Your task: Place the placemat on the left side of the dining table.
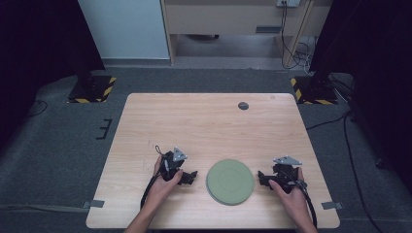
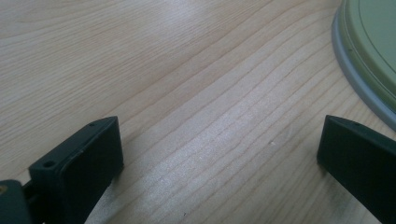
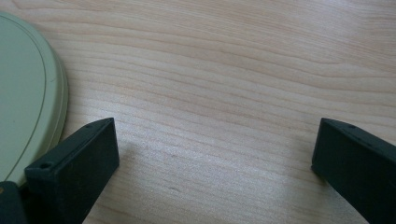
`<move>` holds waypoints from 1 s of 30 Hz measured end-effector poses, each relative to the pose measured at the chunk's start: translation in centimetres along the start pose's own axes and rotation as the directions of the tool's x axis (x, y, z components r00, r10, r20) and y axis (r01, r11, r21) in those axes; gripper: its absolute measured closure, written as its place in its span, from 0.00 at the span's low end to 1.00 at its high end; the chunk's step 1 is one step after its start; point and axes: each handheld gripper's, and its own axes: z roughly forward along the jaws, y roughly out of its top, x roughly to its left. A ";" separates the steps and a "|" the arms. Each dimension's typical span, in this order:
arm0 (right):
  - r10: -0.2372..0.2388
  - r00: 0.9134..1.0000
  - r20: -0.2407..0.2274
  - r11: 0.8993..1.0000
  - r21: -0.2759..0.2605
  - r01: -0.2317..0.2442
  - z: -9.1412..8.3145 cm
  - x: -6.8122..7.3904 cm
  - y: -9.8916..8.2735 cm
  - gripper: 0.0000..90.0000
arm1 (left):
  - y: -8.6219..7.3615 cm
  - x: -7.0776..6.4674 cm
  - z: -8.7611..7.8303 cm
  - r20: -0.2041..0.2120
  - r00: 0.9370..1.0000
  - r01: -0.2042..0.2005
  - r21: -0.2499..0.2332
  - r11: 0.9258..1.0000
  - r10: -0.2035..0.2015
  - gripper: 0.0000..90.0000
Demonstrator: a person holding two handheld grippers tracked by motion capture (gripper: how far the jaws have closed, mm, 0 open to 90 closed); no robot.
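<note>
A round pale green plate (image 1: pixel 230 181) lies flat on the wooden table (image 1: pixel 209 126) near its front edge, with a grey rim of a second plate showing under it (image 2: pixel 355 74). My left gripper (image 1: pixel 188 177) rests on the table just left of the plate, open, with bare wood between its jaws (image 2: pixel 219 154). On the plate's other side my right gripper (image 1: pixel 265 177) sits low over the wood, open too and holding nothing (image 3: pixel 215 149). The plate's edge (image 3: pixel 28 107) shows at the left of the right gripper view.
A small dark round disc (image 1: pixel 243 105) sits flush in the table near its far edge. Grey carpet surrounds the table, with black stands (image 1: pixel 92 87) on hazard-striped bases at both far corners.
</note>
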 end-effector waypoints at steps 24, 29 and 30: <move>-0.044 0.994 -0.098 0.996 -0.077 0.037 -3.1 0.2 -0.6 0.04 | -0.5 -1.8 -1.7 0.080 0.996 -0.023 -0.062 0.998 0.028 0.03; -0.071 0.991 -0.113 0.993 -0.101 0.059 -3.8 0.8 -0.7 0.04 | -0.6 -2.4 -2.3 0.102 0.994 -0.042 -0.073 0.996 0.050 0.03; -0.074 0.989 -0.125 0.993 -0.104 0.061 -3.7 1.0 -0.6 0.04 | -0.5 -2.7 -2.3 0.107 0.992 -0.050 -0.075 0.996 0.058 0.03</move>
